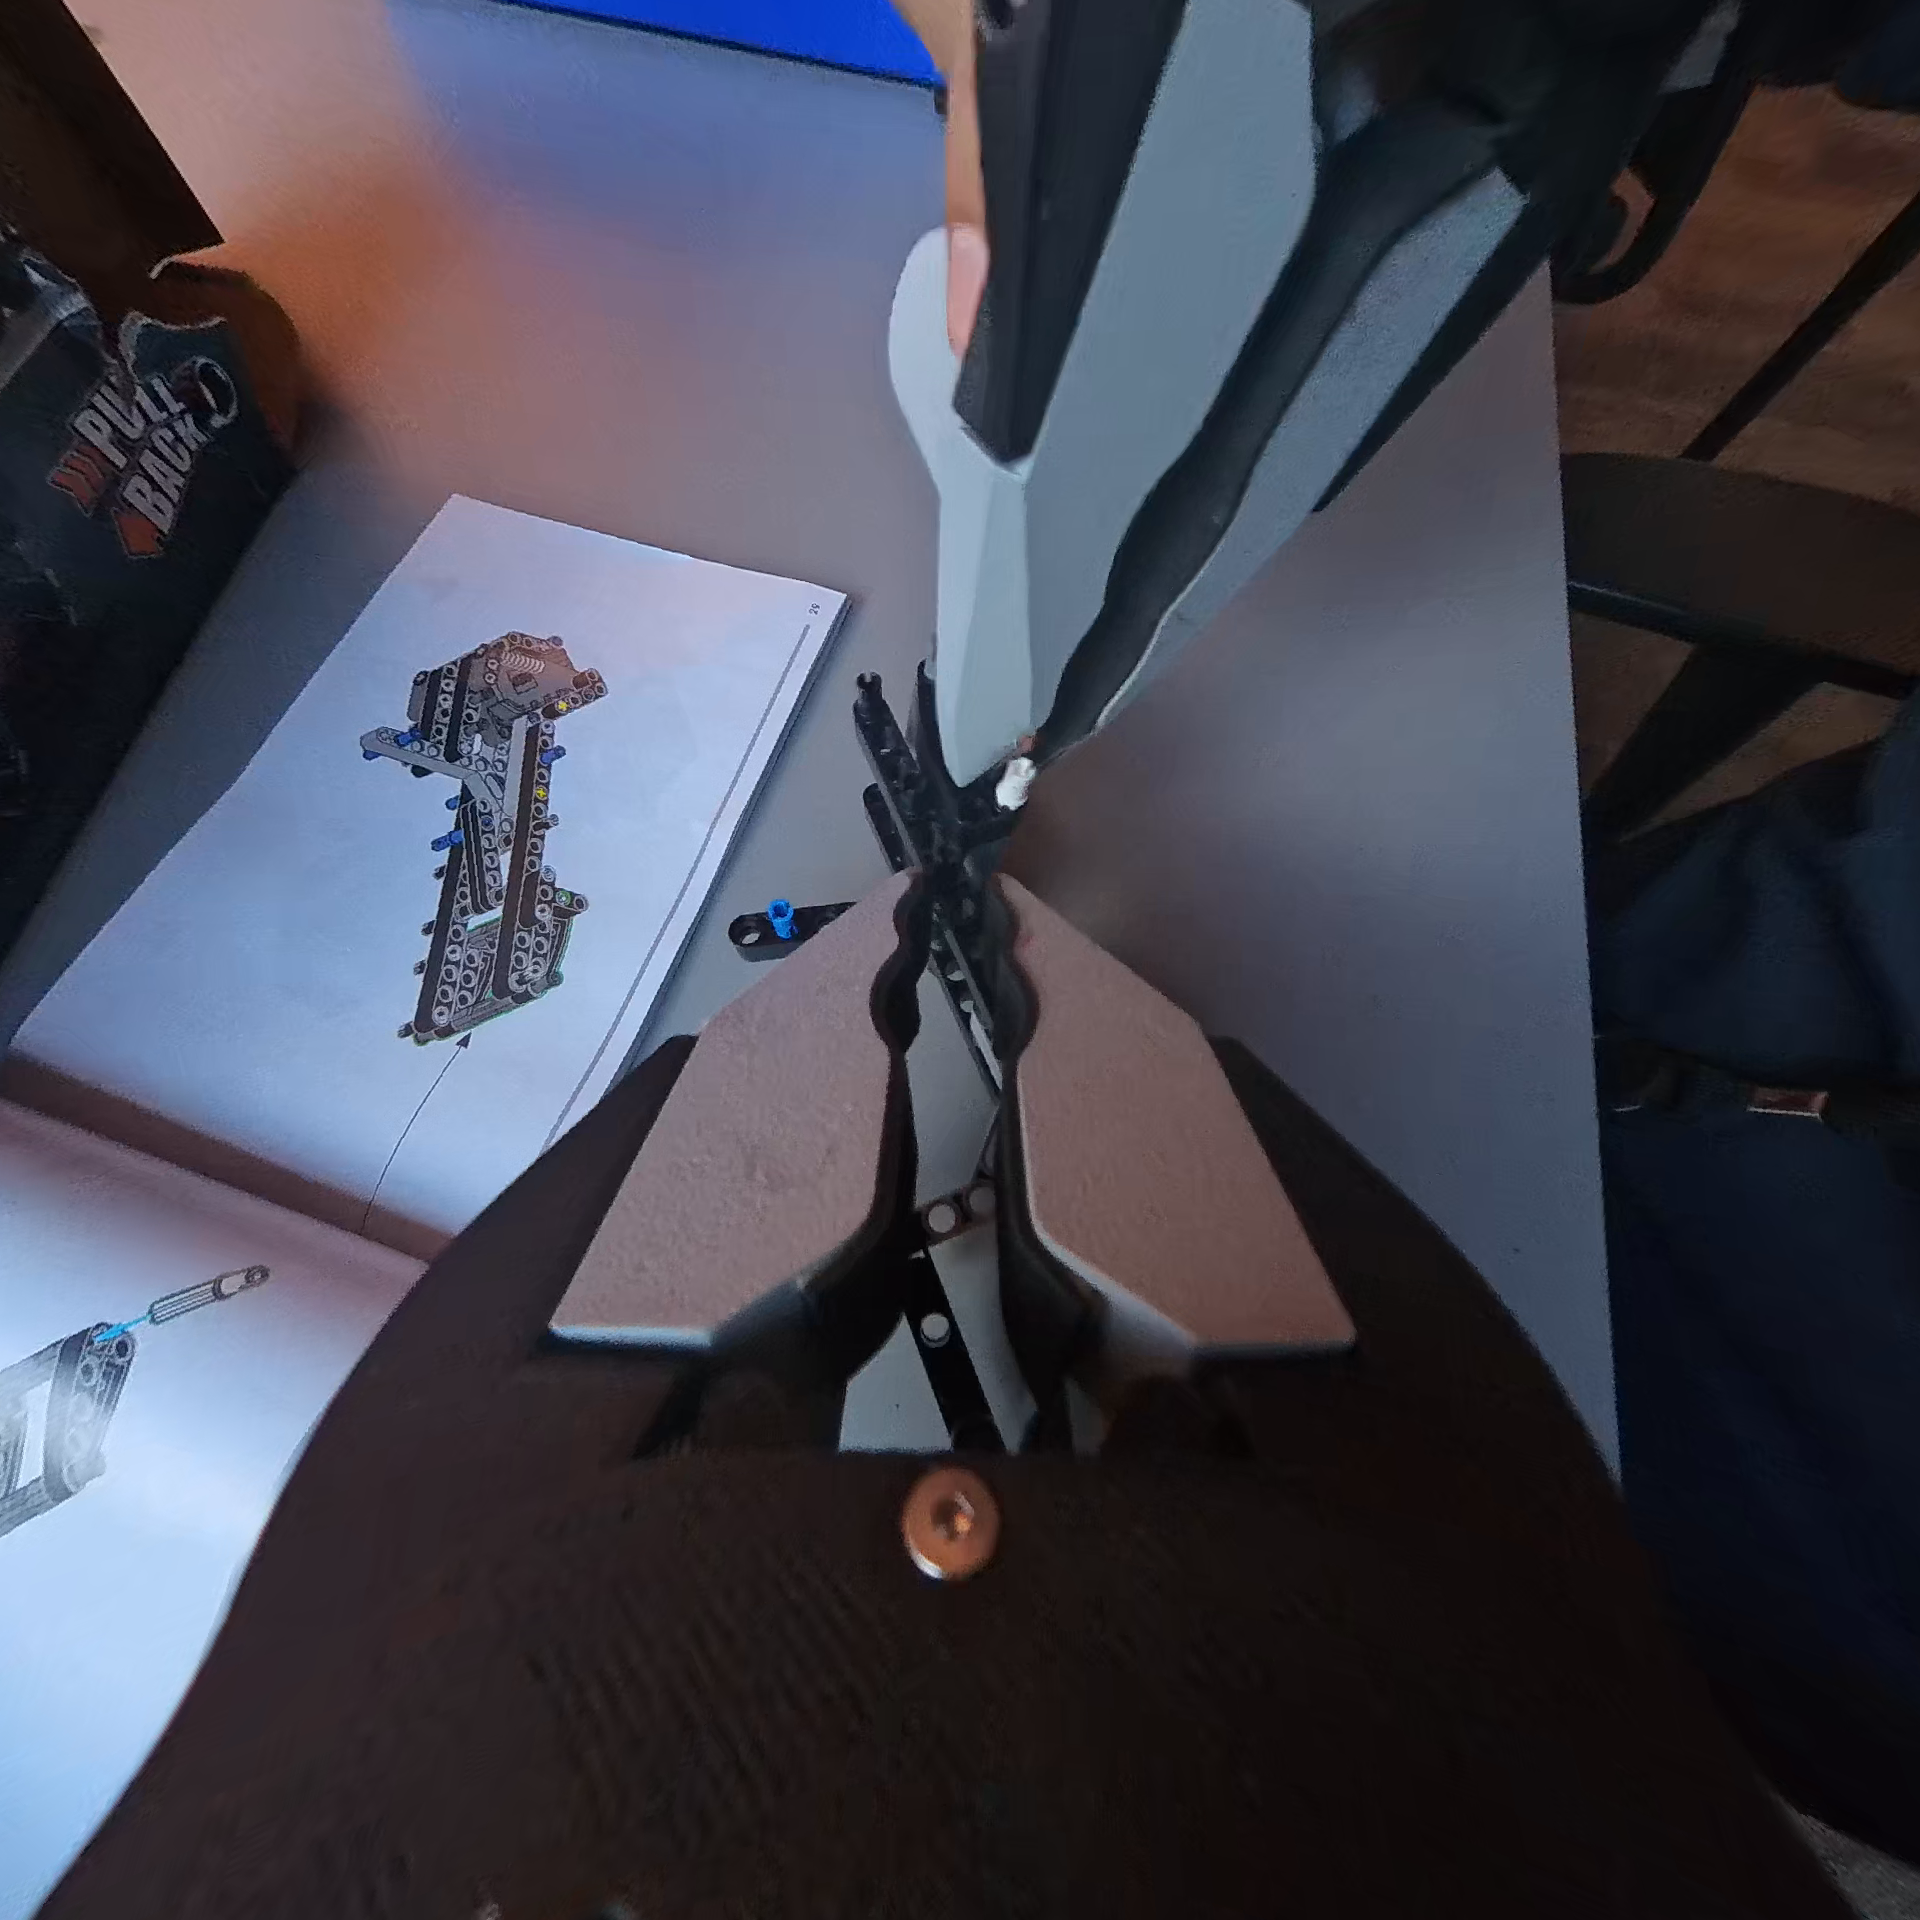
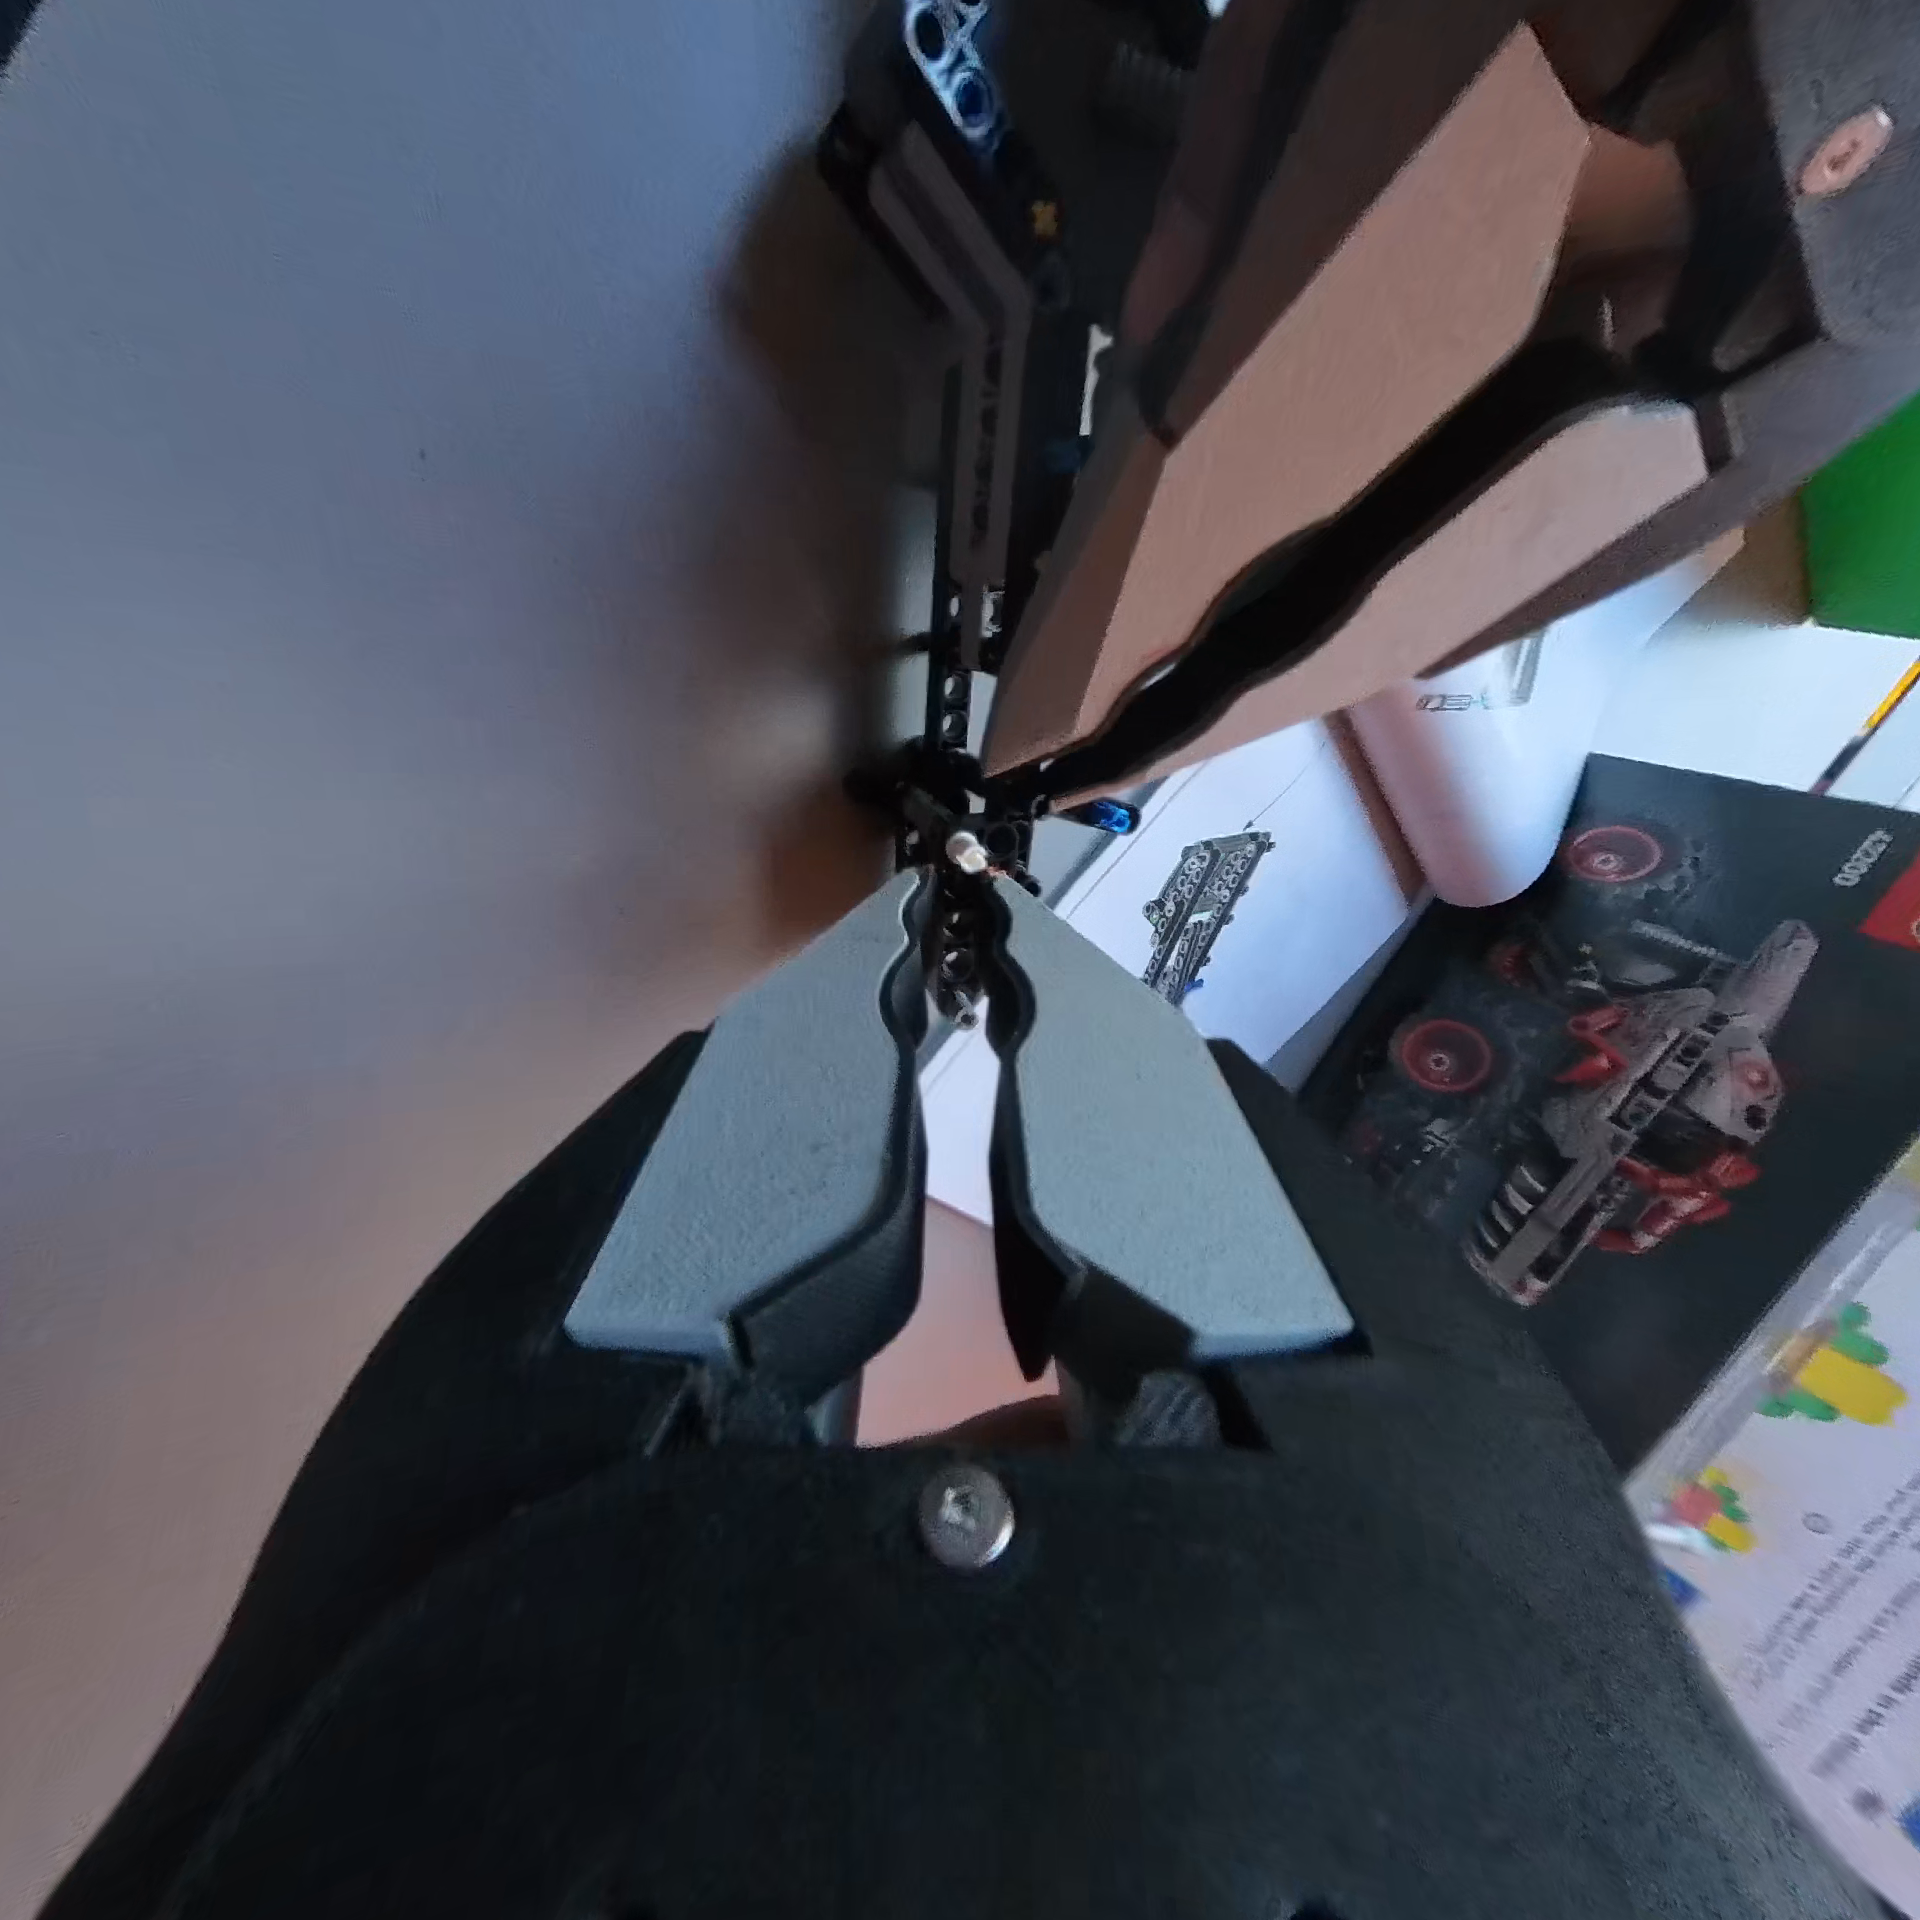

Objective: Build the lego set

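Left gripper [image 1: 951, 894] clamped on black beam frame [image 1: 914, 790], held above grey table [image 1: 1351, 831]. Right gripper [image 2: 961, 909] reaching in from far side, fingertips pinched on small white pin [image 2: 966, 854] at frame. Instruction booklet [image 1: 499, 831] lying left.

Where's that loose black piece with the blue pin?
In the left wrist view, the black piece lies on the table, just left of the left gripper's tips and right of the open booklet.
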